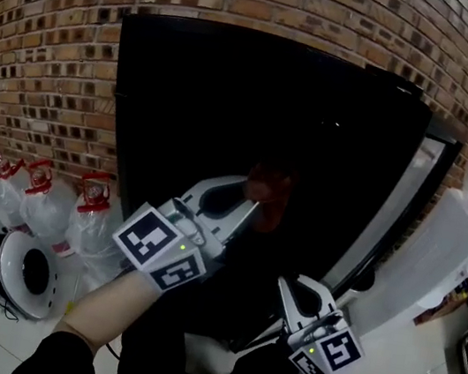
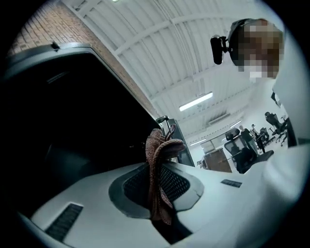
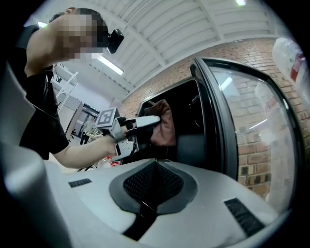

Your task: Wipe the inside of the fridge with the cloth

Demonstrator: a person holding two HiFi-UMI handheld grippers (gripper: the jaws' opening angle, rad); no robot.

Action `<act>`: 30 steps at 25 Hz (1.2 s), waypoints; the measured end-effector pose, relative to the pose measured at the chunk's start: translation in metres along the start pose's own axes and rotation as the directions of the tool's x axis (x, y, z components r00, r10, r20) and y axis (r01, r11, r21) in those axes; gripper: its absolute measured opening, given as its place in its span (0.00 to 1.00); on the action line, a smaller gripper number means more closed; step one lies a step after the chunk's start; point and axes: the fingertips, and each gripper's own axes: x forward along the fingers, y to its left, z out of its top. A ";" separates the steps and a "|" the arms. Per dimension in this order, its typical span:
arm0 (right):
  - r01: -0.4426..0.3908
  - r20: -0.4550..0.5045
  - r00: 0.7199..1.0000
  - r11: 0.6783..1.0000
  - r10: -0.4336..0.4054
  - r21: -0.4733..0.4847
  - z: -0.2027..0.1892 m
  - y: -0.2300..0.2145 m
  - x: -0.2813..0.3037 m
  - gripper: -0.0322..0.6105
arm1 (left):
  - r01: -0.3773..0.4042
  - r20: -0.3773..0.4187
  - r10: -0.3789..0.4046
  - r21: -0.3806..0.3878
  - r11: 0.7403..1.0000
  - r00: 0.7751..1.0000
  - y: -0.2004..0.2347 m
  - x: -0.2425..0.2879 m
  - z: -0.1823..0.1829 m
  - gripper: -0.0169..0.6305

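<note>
Pinching the reddish cloth [image 1: 270, 184] between closed jaws, the left tool [image 1: 253, 196] is pointing into the dark fridge [image 1: 231, 101]; the right tool [image 1: 293, 283] is hovering lower, jaws together, empty.

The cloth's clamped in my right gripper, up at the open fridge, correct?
No: it is the left gripper that is clamped on the cloth, up at the open fridge. The left gripper view shows it pinched between those jaws; the right gripper is shut with nothing in it.
</note>
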 end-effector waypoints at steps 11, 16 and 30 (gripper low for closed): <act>-0.001 -0.025 1.000 1.000 0.001 0.001 0.001 -0.012 0.006 0.06 | 0.116 0.072 -0.112 -0.056 0.992 0.991 0.016 0.080 0.035 0.10; -0.016 -0.034 0.999 0.999 0.017 0.028 -0.008 -0.010 0.016 0.06 | 0.165 0.066 -0.163 -0.032 0.986 0.984 0.011 0.109 0.046 0.10; -0.033 -0.033 0.999 0.999 0.034 0.028 -0.007 -0.011 0.029 0.06 | 0.142 0.059 -0.148 0.099 0.985 0.987 0.037 0.116 0.045 0.10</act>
